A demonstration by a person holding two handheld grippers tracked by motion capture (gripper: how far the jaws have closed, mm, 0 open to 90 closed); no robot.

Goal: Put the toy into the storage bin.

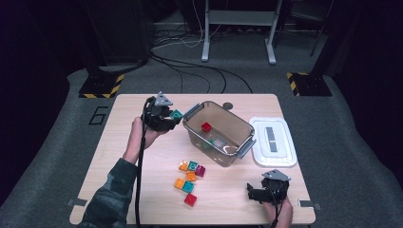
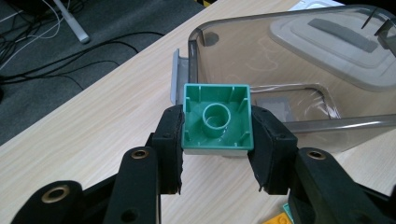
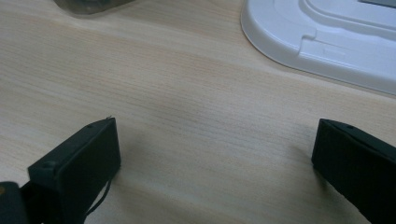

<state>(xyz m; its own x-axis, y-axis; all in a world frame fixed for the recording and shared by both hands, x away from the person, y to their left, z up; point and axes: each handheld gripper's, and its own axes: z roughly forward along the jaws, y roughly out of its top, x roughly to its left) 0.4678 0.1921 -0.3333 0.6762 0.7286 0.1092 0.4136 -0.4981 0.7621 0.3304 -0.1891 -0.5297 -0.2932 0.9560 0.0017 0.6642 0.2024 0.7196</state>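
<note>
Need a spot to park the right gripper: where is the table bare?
Bare wood lies along the table left edge beside the forearm, and between the block cluster and the right gripper. Crowded: the bin and lid.

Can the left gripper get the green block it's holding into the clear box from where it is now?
Probably yes. The left gripper holds the green block just beside the clear box, whose top is open, with the white lid lying on the table on the far side. Nothing stands between block and opening.
</note>
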